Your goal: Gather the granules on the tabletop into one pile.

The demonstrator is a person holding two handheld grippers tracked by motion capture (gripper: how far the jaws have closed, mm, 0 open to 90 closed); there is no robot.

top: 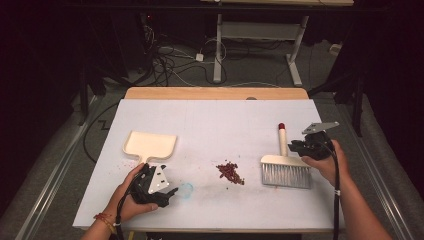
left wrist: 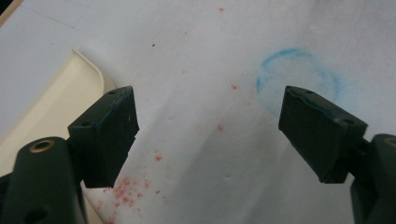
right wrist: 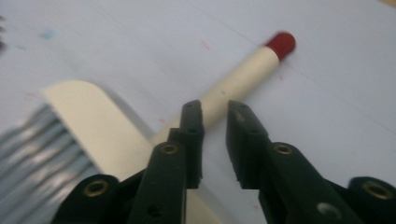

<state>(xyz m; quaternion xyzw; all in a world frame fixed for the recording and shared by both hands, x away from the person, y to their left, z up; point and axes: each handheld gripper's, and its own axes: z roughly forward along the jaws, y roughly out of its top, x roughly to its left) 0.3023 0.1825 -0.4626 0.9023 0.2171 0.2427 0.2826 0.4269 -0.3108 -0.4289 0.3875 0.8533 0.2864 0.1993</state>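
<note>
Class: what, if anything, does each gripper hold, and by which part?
Nothing held. Left gripper open over white table; right gripper shut beside cream red-tipped brush handle.

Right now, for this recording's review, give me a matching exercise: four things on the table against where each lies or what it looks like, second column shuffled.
Things:
1. dustpan
2. brush
3. red crumbs
4. blue ring mark

Descriptions:
a. small pile at mid-table
b. cream, handle toward the left gripper
c. faint stain on the white sheet between the left gripper's open jaws
d. grey bristles, red-tipped handle, by the right gripper

Pairs: 1-b, 2-d, 3-a, 4-c
</note>
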